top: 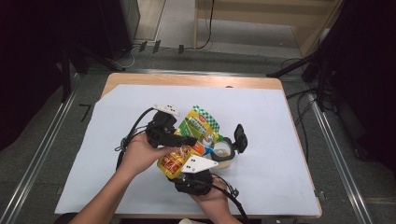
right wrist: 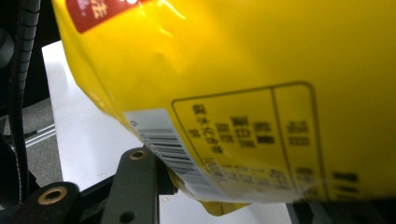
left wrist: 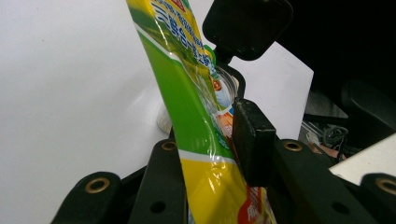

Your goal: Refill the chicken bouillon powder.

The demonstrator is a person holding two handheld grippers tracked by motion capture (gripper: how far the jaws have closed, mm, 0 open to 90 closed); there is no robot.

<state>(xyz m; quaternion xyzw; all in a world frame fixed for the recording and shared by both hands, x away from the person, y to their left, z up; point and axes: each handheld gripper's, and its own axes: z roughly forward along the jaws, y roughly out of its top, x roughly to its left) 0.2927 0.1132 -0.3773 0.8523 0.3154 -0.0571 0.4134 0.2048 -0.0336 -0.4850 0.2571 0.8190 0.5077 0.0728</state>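
Holding: a snack bag (top: 191, 140), yellow and green, raised above the table between both grippers.
Left gripper (top: 184, 139): jaws closed narrow on the bag; in the left gripper view its black pad (left wrist: 252, 140) presses the green and yellow film (left wrist: 187, 107) from one side, the other jaw behind the bag.
Left hand (top: 140, 154): forearm enters from the lower left, hand wrapped round the gripper body, the tool pointing to the right across the table.
Right gripper (top: 187, 171): under the bag's yellow lower end; in the right gripper view the bag (right wrist: 261, 93) with its barcode covers the jaws, so whether they clamp it cannot be told.
Right hand (top: 210, 198): comes up from the bottom edge, gripper pointing away from the person.
Cup (top: 222, 151): open, lid hinged up, on the white sheet (top: 261, 121) just right of the bag.
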